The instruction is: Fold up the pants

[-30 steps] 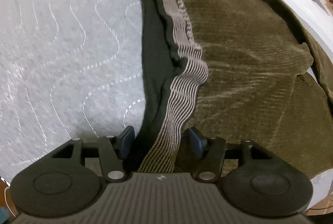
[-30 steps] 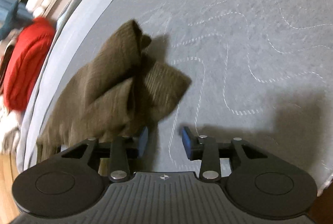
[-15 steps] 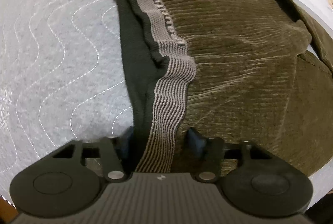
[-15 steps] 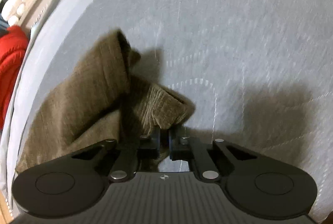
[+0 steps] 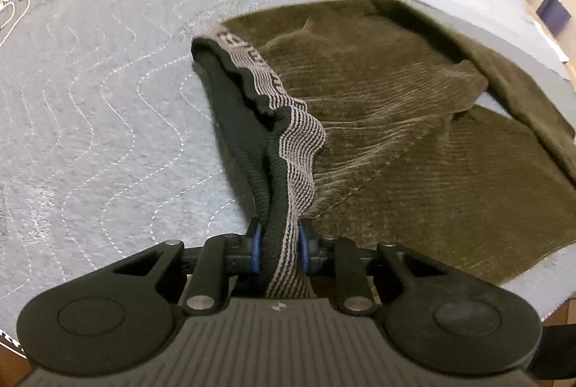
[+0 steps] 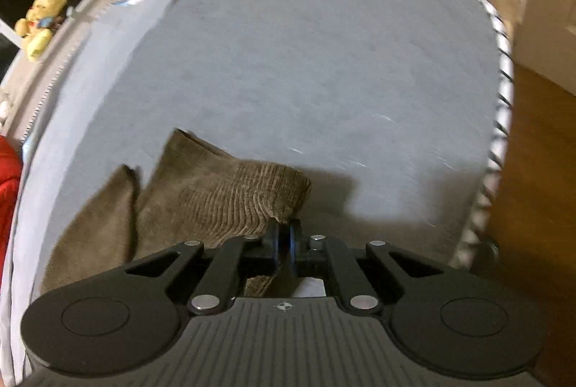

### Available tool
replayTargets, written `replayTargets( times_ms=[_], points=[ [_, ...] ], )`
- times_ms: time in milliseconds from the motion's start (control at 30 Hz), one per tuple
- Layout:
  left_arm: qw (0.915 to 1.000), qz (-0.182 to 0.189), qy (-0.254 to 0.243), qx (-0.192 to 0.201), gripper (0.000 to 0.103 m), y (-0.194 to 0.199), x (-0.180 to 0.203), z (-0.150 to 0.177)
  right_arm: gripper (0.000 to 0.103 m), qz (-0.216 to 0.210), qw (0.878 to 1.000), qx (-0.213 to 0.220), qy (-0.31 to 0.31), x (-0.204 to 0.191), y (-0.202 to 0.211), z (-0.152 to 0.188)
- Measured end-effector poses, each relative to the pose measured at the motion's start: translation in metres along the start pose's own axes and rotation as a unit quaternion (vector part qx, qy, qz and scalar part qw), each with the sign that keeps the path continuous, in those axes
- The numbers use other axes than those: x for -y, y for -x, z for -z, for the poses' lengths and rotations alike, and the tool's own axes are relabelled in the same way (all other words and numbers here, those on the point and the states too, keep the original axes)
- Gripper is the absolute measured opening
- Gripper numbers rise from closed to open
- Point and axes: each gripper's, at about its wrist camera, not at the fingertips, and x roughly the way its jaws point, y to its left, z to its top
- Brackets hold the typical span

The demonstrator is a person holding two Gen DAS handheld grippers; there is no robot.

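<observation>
We see open quilted mattress point(image 5: 108, 135) left of the pants point(image 5: 414, 135), bare mattress beyond, clutter past its edge.

Olive corduroy pants point(image 5: 414, 142), striped waistband point(image 5: 288, 149) lifted

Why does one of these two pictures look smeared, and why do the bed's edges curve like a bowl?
Right wrist view: motion blur streaks the grey quilt and its striped edge; a dark shadow lies beside the pants leg pinched in the right gripper. Left wrist view: sharper, the striped waistband crisp where the left gripper is closing on it. Both views: the fisheye lens bends straight edges.
</observation>
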Motion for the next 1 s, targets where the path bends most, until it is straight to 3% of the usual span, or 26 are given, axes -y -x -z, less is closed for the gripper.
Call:
replayTargets(
  times_ms=[133, 200, 367, 400, 433, 467, 533, 633, 700, 733, 767, 800, 867, 1000],
  points=[
    [0.9998, -0.007, 0.012, -0.013, 0.018, 0.005, -0.011, -0.002, 0.004, 0.025, 1.000, -0.008, 0.006, 0.013, 0.005, -0.001],
    [0.9997, -0.012, 0.009, -0.021, 0.016, 0.002, -0.009, -0.003, 0.005, 0.029, 0.999, -0.016, -0.024, 0.020, 0.010, 0.004],
    [0.9969, -0.010, 0.037, -0.069, 0.017, -0.022, -0.013, -0.006, 0.007, 0.063, 0.997, -0.049, -0.011, 0.020, -0.013, 0.005],
    [0.9960, -0.011, 0.048, -0.075, 0.021, -0.026, -0.016, -0.005, 0.009, 0.061, 0.996, -0.060, -0.004, 0.019, -0.015, 0.010],
    [0.9947, -0.009, 0.059, -0.083, 0.039, -0.029, -0.020, -0.005, 0.014, 0.059, 0.996, -0.069, 0.006, 0.015, -0.019, 0.010],
    [0.9932, -0.007, 0.070, -0.093, 0.051, -0.033, -0.023, -0.005, 0.027, 0.064, 0.995, -0.077, 0.018, 0.013, -0.023, 0.011],
    [0.9924, 0.002, 0.072, -0.100, 0.057, -0.041, -0.022, -0.006, 0.050, 0.069, 0.992, -0.098, 0.031, 0.013, -0.037, 0.014],
    [0.9913, 0.020, 0.079, -0.103, 0.067, -0.051, -0.018, -0.008, 0.051, 0.075, 0.990, -0.111, 0.039, 0.011, -0.046, 0.019],
    [0.9916, 0.011, 0.067, -0.110, 0.067, -0.060, -0.012, -0.006, 0.053, 0.079, 0.990, -0.104, 0.052, 0.006, -0.047, 0.020],
    [0.9917, 0.006, 0.059, -0.114, 0.067, -0.063, -0.009, -0.005, 0.043, 0.080, 0.990, -0.102, 0.056, 0.004, -0.048, 0.020],
    [0.9921, 0.000, 0.051, -0.114, 0.061, -0.066, -0.007, -0.005, 0.015, 0.080, 0.990, -0.098, 0.059, 0.003, -0.046, 0.021],
    [0.9929, -0.005, 0.040, -0.112, 0.056, -0.066, -0.004, -0.006, 0.007, 0.081, 0.991, -0.090, 0.058, 0.002, -0.044, 0.020],
    [0.9940, -0.003, 0.031, -0.105, 0.034, -0.063, -0.002, -0.009, 0.006, 0.065, 0.995, -0.073, 0.037, 0.006, -0.038, 0.015],
    [0.9974, -0.008, 0.007, -0.071, 0.019, -0.040, 0.007, -0.014, 0.005, 0.041, 0.999, -0.015, -0.005, 0.011, -0.008, 0.004]
  ],
)
